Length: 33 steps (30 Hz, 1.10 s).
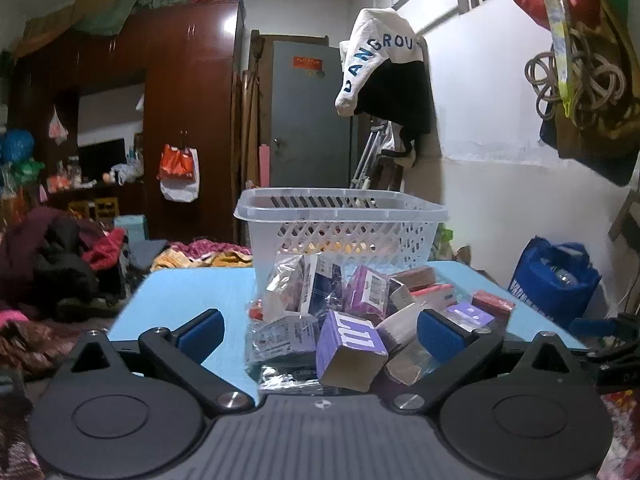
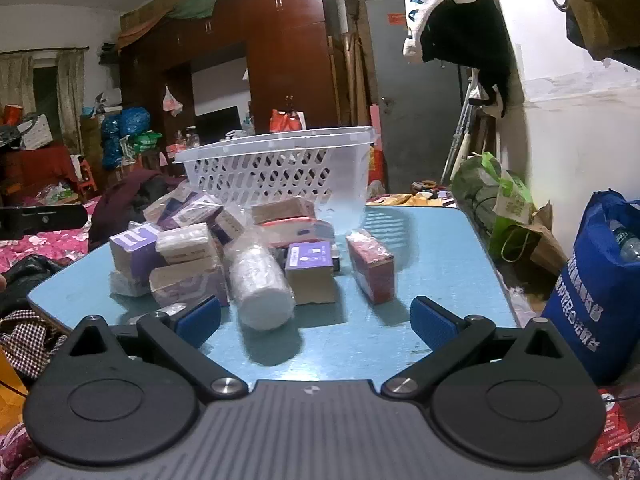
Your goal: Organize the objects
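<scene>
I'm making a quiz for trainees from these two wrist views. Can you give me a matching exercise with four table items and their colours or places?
Things:
1. basket
2. wrapped roll
3. red box
4. table

Descriptions:
A. light blue surface under everything
B. white cylinder lying on its side, nearest the right gripper
C. clear slotted plastic, behind the pile
D. stands apart at the pile's right edge

Pairs: 1-C, 2-B, 3-D, 4-A
</scene>
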Each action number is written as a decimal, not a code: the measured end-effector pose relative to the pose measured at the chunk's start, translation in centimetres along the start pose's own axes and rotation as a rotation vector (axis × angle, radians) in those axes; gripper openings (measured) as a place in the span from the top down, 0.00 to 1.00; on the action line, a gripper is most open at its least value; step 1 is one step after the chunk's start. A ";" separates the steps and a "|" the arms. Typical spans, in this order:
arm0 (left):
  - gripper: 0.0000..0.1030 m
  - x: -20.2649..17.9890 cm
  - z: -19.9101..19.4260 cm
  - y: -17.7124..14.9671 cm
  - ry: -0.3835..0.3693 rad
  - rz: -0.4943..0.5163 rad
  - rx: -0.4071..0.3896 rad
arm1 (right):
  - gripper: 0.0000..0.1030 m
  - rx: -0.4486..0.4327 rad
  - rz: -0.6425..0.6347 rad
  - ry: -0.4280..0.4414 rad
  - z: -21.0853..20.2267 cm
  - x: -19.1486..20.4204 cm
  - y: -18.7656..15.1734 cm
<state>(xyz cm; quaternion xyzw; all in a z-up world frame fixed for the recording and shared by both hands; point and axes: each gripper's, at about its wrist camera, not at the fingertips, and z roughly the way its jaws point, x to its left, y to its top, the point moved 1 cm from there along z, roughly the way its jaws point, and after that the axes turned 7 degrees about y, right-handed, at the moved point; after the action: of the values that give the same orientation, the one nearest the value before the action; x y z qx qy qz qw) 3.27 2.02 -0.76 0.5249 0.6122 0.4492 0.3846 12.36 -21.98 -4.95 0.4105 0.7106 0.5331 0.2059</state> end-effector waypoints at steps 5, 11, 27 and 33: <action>0.00 -0.1 0.1 -0.2 0.012 0.016 0.000 | 0.00 0.003 0.013 -0.009 0.2 -0.6 0.0; 0.00 0.1 0.1 -0.3 0.000 -0.003 0.003 | 0.00 0.007 0.017 -0.013 0.1 -0.7 -0.2; 0.00 0.3 0.0 -0.3 0.007 -0.015 0.002 | 0.00 0.015 0.020 -0.006 0.2 -0.8 -0.4; 0.00 0.2 -0.1 -0.4 0.006 -0.012 0.003 | 0.00 0.011 0.027 -0.011 0.0 -1.0 -0.4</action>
<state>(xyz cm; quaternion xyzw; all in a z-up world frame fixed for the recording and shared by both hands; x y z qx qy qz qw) 3.07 2.19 -1.14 0.5205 0.6170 0.4475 0.3849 12.87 -22.82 -5.45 0.4241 0.7066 0.5298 0.2003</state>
